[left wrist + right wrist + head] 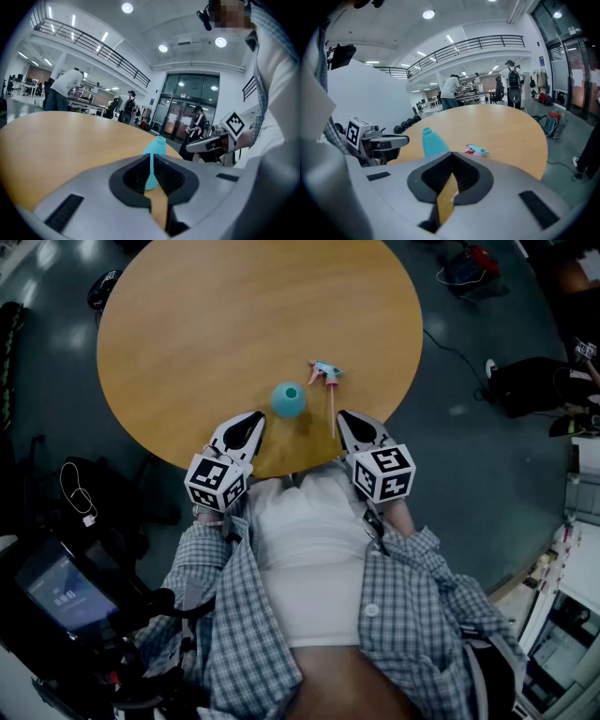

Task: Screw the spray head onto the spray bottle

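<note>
Dim overhead view, bright ceiling lights [126, 7], fisheye-warped edges

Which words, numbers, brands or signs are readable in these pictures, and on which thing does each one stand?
No text can be read for certain.
Screen: pale characters, too blurred to read.
Notices on the glass doors: too small to read.
Marker cubes: black-and-white square patterns only, no words.
Bottle and spray head: no print visible.

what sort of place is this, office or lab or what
Probably a big open lab or workshop hall: a mezzanine railing overhead, glass entrance doors, and a person at workbenches behind the round table.
</note>
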Available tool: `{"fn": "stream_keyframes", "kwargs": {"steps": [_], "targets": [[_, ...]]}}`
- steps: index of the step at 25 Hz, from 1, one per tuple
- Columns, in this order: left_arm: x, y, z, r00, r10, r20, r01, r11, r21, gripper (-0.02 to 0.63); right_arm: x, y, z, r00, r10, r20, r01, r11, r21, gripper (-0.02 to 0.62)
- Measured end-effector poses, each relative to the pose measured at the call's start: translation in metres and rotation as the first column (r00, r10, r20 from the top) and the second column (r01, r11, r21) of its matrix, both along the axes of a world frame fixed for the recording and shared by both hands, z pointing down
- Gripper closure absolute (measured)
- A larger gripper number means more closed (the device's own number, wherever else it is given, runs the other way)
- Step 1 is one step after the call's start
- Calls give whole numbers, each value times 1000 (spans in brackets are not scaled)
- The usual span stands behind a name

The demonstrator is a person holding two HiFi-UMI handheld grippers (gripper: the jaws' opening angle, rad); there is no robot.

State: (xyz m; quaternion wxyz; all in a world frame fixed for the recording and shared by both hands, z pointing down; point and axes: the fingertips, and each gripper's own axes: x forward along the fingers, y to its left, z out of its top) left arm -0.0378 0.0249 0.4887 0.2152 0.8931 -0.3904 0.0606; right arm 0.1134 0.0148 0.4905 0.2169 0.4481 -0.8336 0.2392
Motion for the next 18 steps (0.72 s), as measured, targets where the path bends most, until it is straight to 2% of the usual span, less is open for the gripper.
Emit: {"fn": "stream_keyframes", "kwargs": {"steps": [4, 7, 8, 14, 18], "targets": [[3, -2, 12, 998, 17, 62, -17, 1000, -4, 583, 0, -1, -1, 1000, -6, -3, 6, 1000, 0, 600], [6, -6, 22, 995, 15, 96, -14, 1000, -14, 471, 3, -1, -1, 1000, -5, -8, 5, 1000, -5, 601], [8, -8, 25, 993, 20, 118, -19, 1000, -12, 452, 5, -1, -1, 1000, -3, -9, 3, 1000, -7, 600], [30, -6, 34, 976, 86, 201, -87, 996, -6, 262, 18, 8, -10, 1000, 16, -23, -17, 1000, -6, 600], [39, -12, 47, 963, 108, 249, -113, 994, 7, 242, 22, 9, -8, 999, 32, -32, -33, 999, -13, 600]]}}
